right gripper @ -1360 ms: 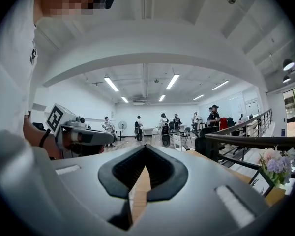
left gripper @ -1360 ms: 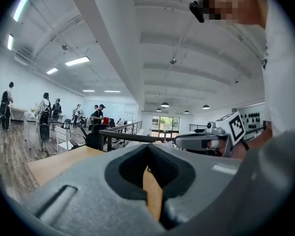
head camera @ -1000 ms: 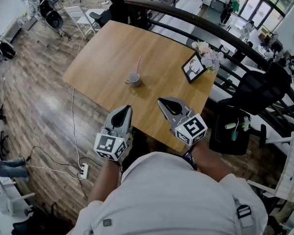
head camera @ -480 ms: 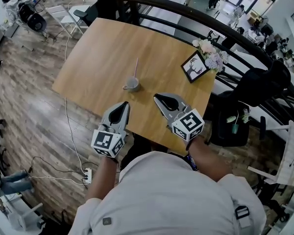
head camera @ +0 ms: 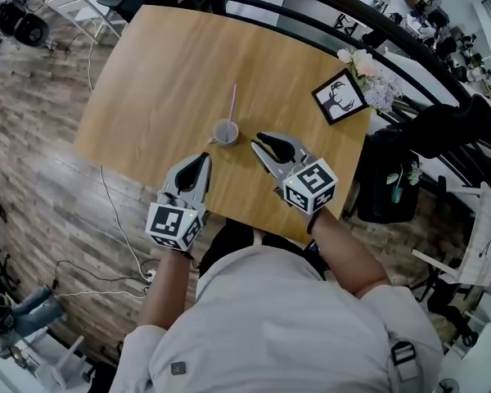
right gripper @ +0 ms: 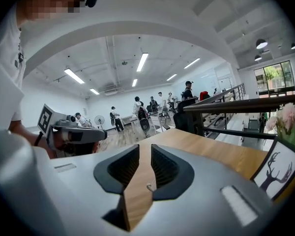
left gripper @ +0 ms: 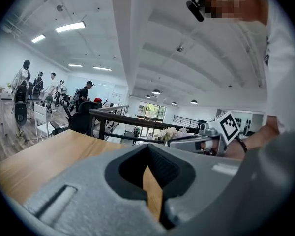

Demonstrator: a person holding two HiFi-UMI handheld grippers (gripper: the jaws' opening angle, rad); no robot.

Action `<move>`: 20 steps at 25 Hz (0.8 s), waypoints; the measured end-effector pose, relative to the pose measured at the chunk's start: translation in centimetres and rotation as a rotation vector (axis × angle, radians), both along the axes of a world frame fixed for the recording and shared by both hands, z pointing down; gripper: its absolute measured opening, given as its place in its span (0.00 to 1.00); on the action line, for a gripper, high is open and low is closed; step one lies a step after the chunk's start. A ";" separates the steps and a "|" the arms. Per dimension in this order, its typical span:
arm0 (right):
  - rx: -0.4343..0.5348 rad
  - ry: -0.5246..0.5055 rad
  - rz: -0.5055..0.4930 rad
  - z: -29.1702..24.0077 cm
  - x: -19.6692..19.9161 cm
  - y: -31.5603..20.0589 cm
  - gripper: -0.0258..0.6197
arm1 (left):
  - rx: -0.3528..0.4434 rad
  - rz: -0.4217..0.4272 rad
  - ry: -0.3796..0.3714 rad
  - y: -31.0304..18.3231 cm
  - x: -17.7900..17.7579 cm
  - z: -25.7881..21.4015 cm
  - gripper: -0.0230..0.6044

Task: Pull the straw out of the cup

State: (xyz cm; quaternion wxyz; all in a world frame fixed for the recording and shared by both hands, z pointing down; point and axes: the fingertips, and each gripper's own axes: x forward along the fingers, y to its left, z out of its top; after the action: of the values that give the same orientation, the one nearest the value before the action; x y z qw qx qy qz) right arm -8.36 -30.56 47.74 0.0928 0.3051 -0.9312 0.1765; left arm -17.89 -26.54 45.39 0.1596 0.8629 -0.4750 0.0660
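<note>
A small grey cup (head camera: 226,132) stands on the wooden table (head camera: 164,64), and a pink straw (head camera: 233,101) rises out of it toward the far side. My left gripper (head camera: 204,157) is over the table's near edge, just left of and short of the cup, shut and empty; the left gripper view shows its tips (left gripper: 147,149) meeting. My right gripper (head camera: 257,143) hovers just right of the cup without touching it. Its jaws are opening, and only table wood shows in the gap (right gripper: 145,149). The cup is in neither gripper view.
A framed deer picture (head camera: 340,97) and a bunch of pale flowers (head camera: 368,76) stand at the table's far right corner. A dark railing (head camera: 327,6) runs behind the table. A black chair (head camera: 393,178) stands at the right. A cable (head camera: 119,211) trails on the floor at the left.
Both grippers have moved forward and down over the table's near edge, ending on either side of the cup. The cup and straw have not moved.
</note>
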 end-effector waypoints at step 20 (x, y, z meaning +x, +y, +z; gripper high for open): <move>-0.170 0.087 0.061 12.7 -4.2 -8.0 0.20 | -0.087 0.069 -0.001 -9.2 -3.9 9.4 0.04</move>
State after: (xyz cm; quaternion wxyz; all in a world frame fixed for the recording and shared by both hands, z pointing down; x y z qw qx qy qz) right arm -12.53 -38.59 60.42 0.1531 0.3316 -0.8983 0.2443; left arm -21.82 -35.78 54.83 0.1946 0.8710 -0.4416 0.0924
